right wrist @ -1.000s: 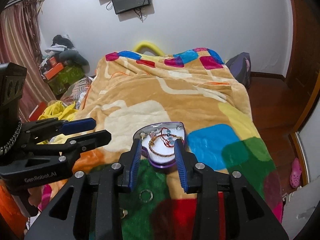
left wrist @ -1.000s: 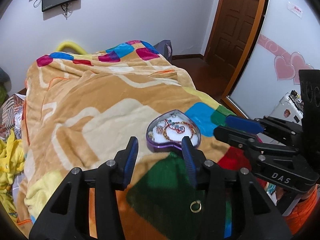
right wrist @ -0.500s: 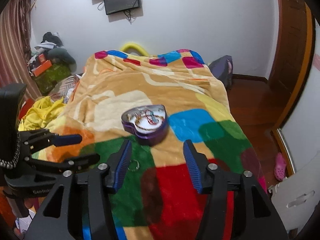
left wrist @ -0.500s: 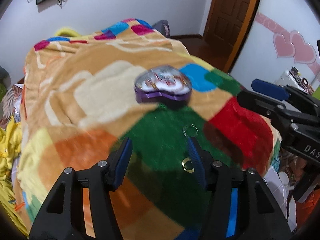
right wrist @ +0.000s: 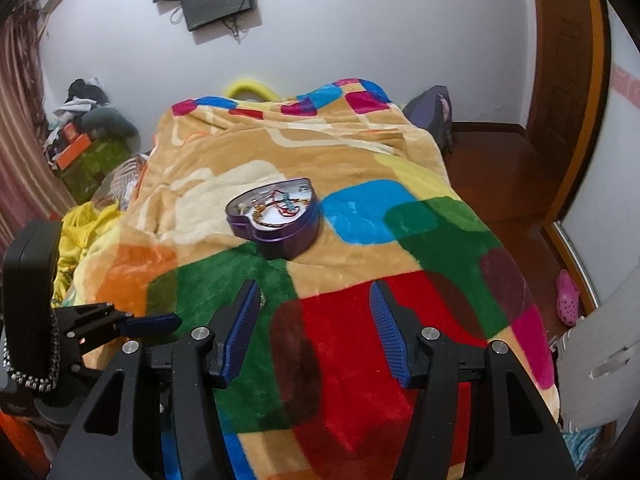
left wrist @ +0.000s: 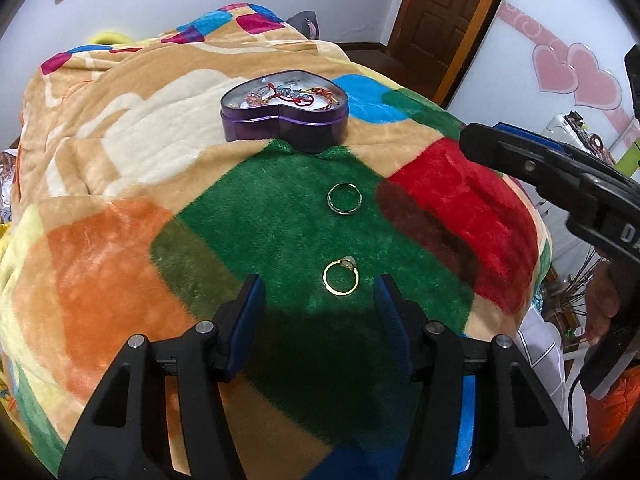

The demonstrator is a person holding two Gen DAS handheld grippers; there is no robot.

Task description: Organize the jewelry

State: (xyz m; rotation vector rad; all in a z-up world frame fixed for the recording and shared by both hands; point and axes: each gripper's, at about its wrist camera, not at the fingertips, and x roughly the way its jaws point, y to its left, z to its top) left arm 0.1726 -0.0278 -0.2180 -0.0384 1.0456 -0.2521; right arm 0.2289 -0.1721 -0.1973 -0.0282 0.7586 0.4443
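Note:
A purple heart-shaped tin (left wrist: 284,110) holding bracelets sits open on the patchwork blanket (left wrist: 120,140); it also shows in the right wrist view (right wrist: 276,216). Two loose rings lie on the green patch: a silver ring (left wrist: 344,199) and a gold ring (left wrist: 340,278). My left gripper (left wrist: 320,304) is open and empty, its jaws either side of the gold ring, just short of it. My right gripper (right wrist: 314,320) is open and empty above the red patch. The rings are mostly hidden behind its left finger in that view.
The bed edge drops off to the right, with a wooden floor (right wrist: 500,168) and a door (left wrist: 444,12) beyond. Clothes and boxes (right wrist: 88,128) pile up at the left. The right gripper (left wrist: 560,184) crosses the left wrist view's right side.
Both grippers have pulled back from the tin and opened wide. The left gripper has dropped towards the green patch, so the gold ring now lies between its fingertips.

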